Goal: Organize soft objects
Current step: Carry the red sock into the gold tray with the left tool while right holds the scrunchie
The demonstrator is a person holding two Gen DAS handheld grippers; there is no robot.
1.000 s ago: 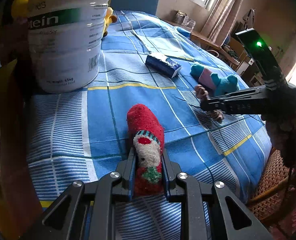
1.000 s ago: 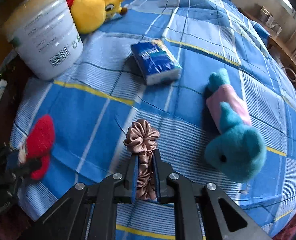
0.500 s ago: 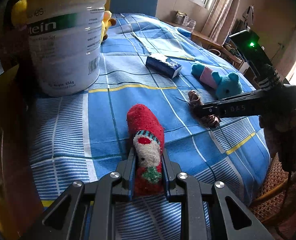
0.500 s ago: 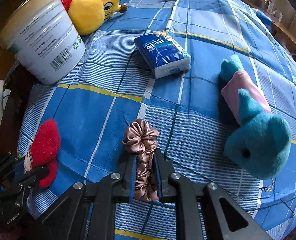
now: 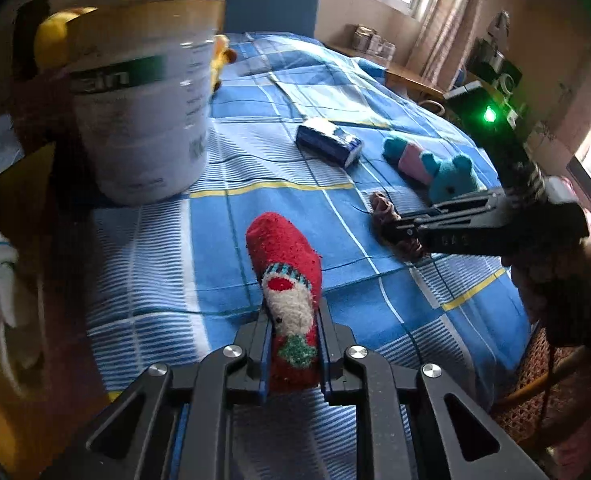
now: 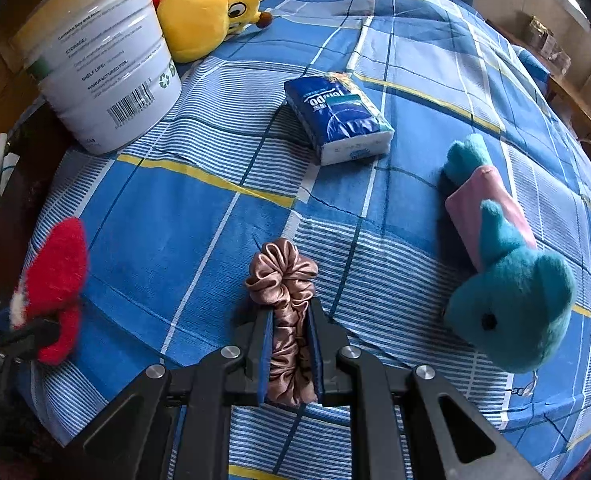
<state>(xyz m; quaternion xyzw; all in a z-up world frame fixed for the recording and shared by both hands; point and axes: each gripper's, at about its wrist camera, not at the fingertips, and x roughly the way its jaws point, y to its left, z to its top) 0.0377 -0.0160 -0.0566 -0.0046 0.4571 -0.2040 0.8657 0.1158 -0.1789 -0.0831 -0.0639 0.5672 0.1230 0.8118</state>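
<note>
My left gripper [image 5: 293, 320] is shut on a red Santa sock [image 5: 285, 256] and holds it over the blue checked tablecloth [image 5: 223, 240]. My right gripper [image 6: 289, 320] is shut on a brown satin scrunchie [image 6: 281, 276] just above the cloth. The sock also shows at the left of the right wrist view [image 6: 57, 272]. The scrunchie and right gripper show at the right of the left wrist view [image 5: 387, 216]. A teal and pink plush toy [image 6: 503, 276] lies to the right. A yellow plush [image 6: 211, 12] lies behind a large white tin [image 6: 99, 64].
A blue tissue pack [image 6: 337, 118] lies mid-table. The white tin [image 5: 143, 96] stands at the table's left edge. A wicker chair [image 5: 535, 400] is at the right edge. A blue chair back [image 5: 271, 4] and window are behind.
Both grippers have risen and drawn back slightly with their loads. The right gripper has shifted left relative to the teal plush. The tin looks blurred from camera motion.
</note>
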